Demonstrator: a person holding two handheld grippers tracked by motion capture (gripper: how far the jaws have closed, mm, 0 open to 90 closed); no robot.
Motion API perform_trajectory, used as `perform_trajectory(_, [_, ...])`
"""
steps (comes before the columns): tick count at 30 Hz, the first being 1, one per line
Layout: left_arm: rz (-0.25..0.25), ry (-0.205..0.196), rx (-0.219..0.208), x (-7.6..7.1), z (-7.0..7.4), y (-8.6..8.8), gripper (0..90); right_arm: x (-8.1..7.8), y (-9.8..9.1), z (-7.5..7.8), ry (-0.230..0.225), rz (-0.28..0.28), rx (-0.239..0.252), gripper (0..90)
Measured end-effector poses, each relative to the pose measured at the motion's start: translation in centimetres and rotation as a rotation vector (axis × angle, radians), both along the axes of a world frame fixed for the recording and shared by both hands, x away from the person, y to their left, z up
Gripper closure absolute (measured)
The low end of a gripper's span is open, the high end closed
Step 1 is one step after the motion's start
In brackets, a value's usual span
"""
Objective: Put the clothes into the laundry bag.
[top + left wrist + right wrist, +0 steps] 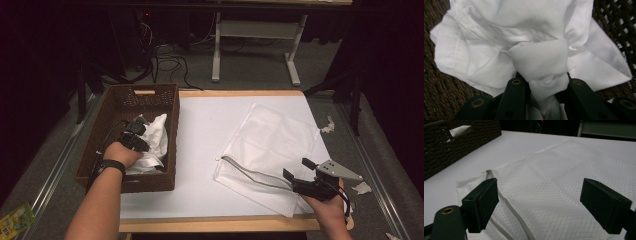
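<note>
Left gripper (134, 134): down inside the brown wicker basket (165, 97), jaws nearly closed on a bunched fold of the white cloth (499, 37). In the left gripper view the fold rises between the two black fingers (515, 96), is pinched at their tips, and bulges into a knot-like lump just beyond them. The rest of the cloth spreads ahead of and to both sides of the fingers, lying on the woven basket floor.

Right gripper (297, 170): jaws wide apart, nothing between them. It sits at the near right corner of the white mesh bag (270, 145), which lies flat on the white table (200, 130). In the right gripper view the bag's mesh lies ahead of and below the fingers (482, 200), neither finger pressing on it. The bag's zipper (506, 202) runs just beside the finger on the left of that view, passing under its tip. The basket stands well apart from this gripper, across the table.
</note>
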State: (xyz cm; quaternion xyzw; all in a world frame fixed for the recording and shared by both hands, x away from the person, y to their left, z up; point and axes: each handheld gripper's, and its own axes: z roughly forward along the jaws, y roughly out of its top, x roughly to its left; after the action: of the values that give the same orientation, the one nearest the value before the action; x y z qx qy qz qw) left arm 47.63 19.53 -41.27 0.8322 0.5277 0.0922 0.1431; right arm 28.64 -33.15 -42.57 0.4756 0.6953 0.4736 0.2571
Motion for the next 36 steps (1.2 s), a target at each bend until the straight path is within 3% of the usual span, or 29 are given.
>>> perform_trajectory(3, [0.004,-0.058,-0.022,-0.3,0.6,0.1,76.7,0.0,0.0,0.0,0.000,-0.001,0.001,15.7])
perform_trajectory(5, [0.015,-0.130,-0.027,-0.6,1.2,0.3,76.8,0.0,0.1,0.0,0.000,0.001,0.000,15.8])
perform_trajectory(7, [0.019,-0.153,-0.035,-0.7,1.4,0.4,76.8,0.0,0.1,0.0,-0.003,0.001,-0.001,15.8])
perform_trajectory(13, [0.064,-0.308,-0.076,-1.4,2.6,1.2,76.8,-0.1,0.0,0.0,-0.013,0.000,0.001,15.9])
perform_trajectory(17, [0.067,-0.413,-0.112,-2.2,3.3,1.8,76.7,-0.1,0.0,0.1,-0.013,-0.005,0.006,16.0])
perform_trajectory(19, [0.068,-0.429,-0.110,-2.4,3.4,1.9,76.8,-0.1,0.0,0.1,-0.013,-0.005,0.006,16.0])
perform_trajectory(23, [0.078,-0.540,-0.101,-3.3,3.9,1.9,76.7,-0.1,0.1,0.1,-0.018,-0.003,0.001,16.0])
perform_trajectory(27, [0.079,-0.622,-0.106,-3.9,4.4,2.0,76.8,-0.1,0.0,0.1,-0.024,-0.004,0.002,16.0])
perform_trajectory(36, [0.086,-0.818,-0.169,-5.6,6.1,2.5,76.8,-0.2,0.1,0.1,-0.021,-0.011,0.006,16.0])
